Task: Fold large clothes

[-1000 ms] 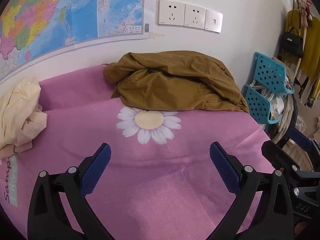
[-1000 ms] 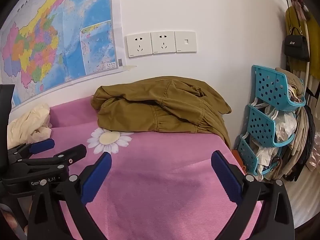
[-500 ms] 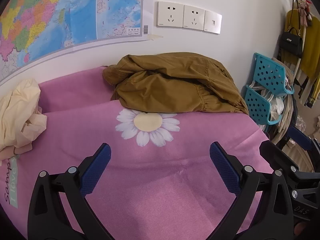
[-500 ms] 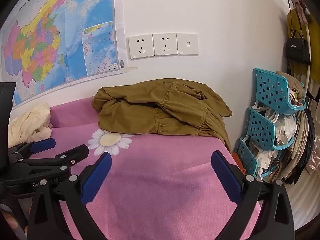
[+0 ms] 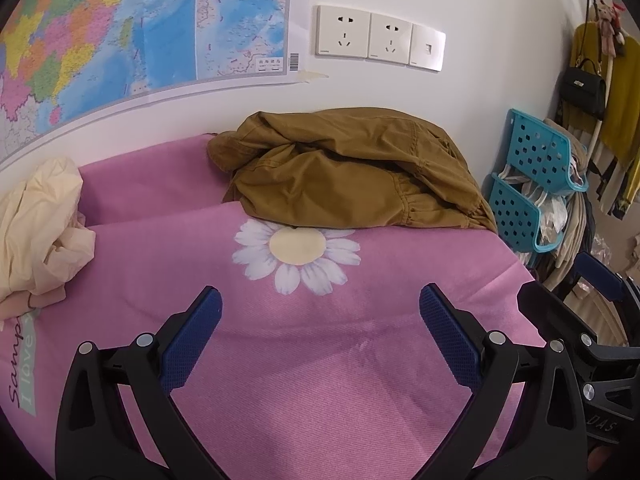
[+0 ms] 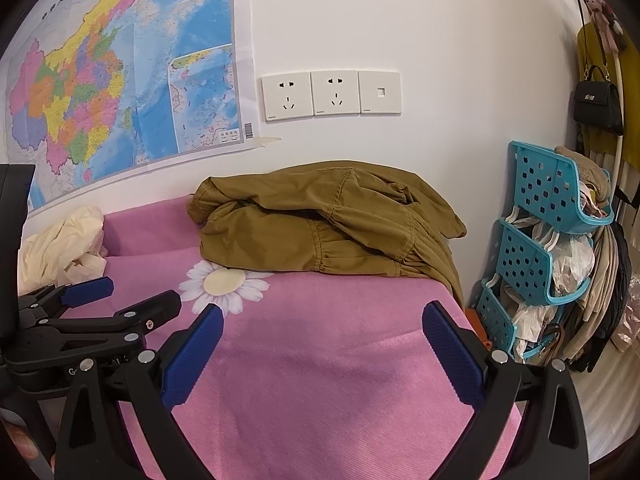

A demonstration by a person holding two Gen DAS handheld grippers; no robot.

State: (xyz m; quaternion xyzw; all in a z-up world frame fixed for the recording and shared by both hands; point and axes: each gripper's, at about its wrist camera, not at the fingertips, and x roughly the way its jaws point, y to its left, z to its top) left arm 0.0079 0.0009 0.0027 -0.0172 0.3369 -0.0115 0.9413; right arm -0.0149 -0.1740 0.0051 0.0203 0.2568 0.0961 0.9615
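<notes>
A crumpled brown jacket lies in a heap at the far side of the pink cloth-covered table, against the wall; it also shows in the right wrist view. A cream garment is bunched at the far left, and shows in the right wrist view. My left gripper is open and empty, above the pink cloth short of the jacket. My right gripper is open and empty, to the right of the left one, near the table's right edge.
A white daisy print marks the cloth in front of the jacket. Blue plastic baskets stacked with hangers and bags stand right of the table. A map and wall sockets are behind. A black handbag hangs at right.
Both grippers have shifted slightly, so the jacket sits a little lower in the views. Both stay open and empty. The clothes have not moved.
</notes>
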